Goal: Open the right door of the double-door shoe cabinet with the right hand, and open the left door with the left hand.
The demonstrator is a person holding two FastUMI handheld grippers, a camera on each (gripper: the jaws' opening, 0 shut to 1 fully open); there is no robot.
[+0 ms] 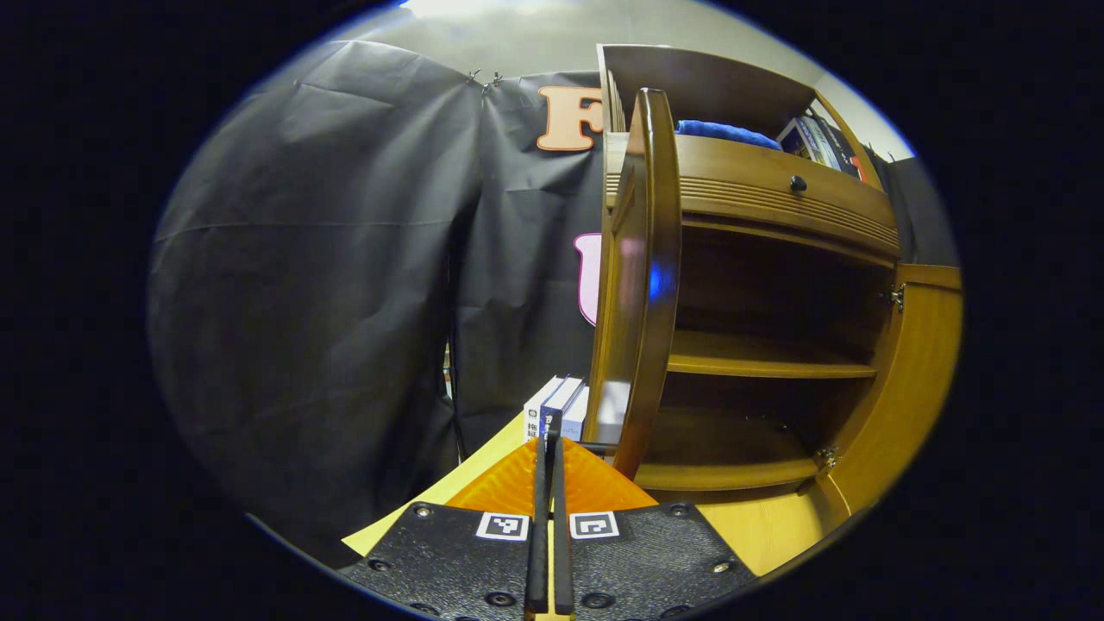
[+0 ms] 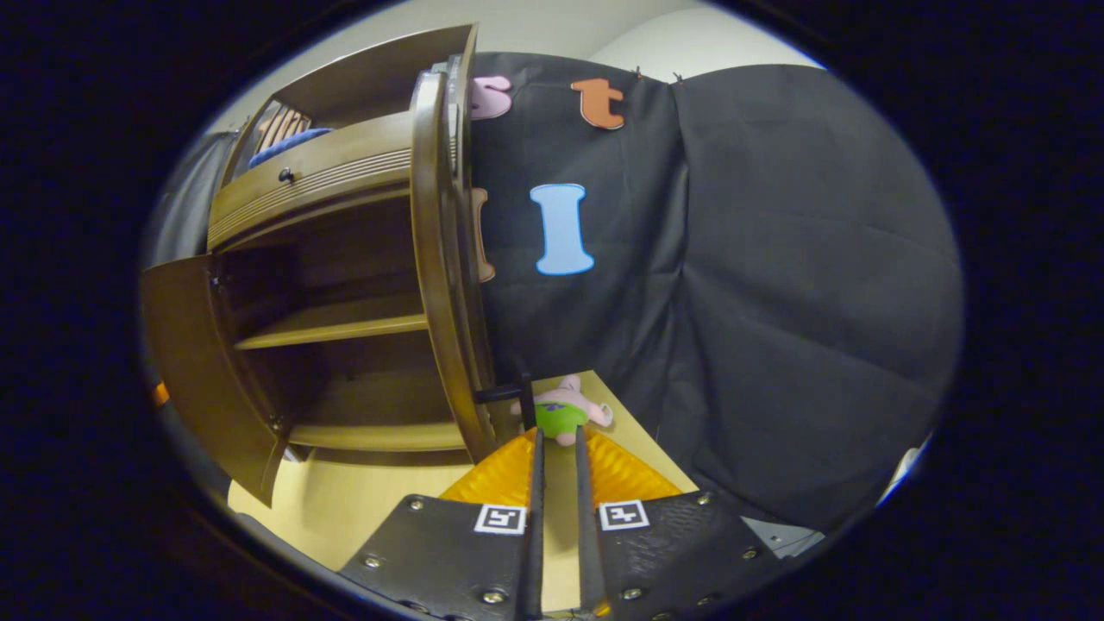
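both doors of the shoe cabinet (image 1: pixel 776 259) are swung wide open, and it stands on a yellow table (image 2: pixel 345 509) against the black cloth wall. in the left gripper view the left door (image 1: pixel 642 285) is edge-on just ahead of the camera, with the right door (image 1: pixel 914 388) folded out at the far side. the right gripper view has it the other way round: right door (image 2: pixel 444 267) edge-on up close, left door (image 2: pixel 203 371) out at the far side. inside are two bare wooden shelves (image 1: pixel 768 358), and above them a drawer with a small dark knob (image 1: pixel 798 183).

the left gripper (image 1: pixel 550 448) has its fingers pinched nearly together, tips just beside the dark handle (image 1: pixel 595 448) at the left door's lower edge; can't tell if anything is actually clamped. the right gripper (image 2: pixel 552 435) has a narrow gap between its fingers, and the right door's dark handle (image 2: pixel 498 393) sits just past the tips, apart from them.

some white and blue boxes (image 1: pixel 561 405) stand near the table's back edge beside the left door, print too small to read. a pink plush toy in green (image 2: pixel 565 410) lies on the table beyond the right gripper. blue cloth (image 1: pixel 724 132) and books (image 1: pixel 819 142) sit on top of the cabinet. square black-and-white markers are on both grippers.
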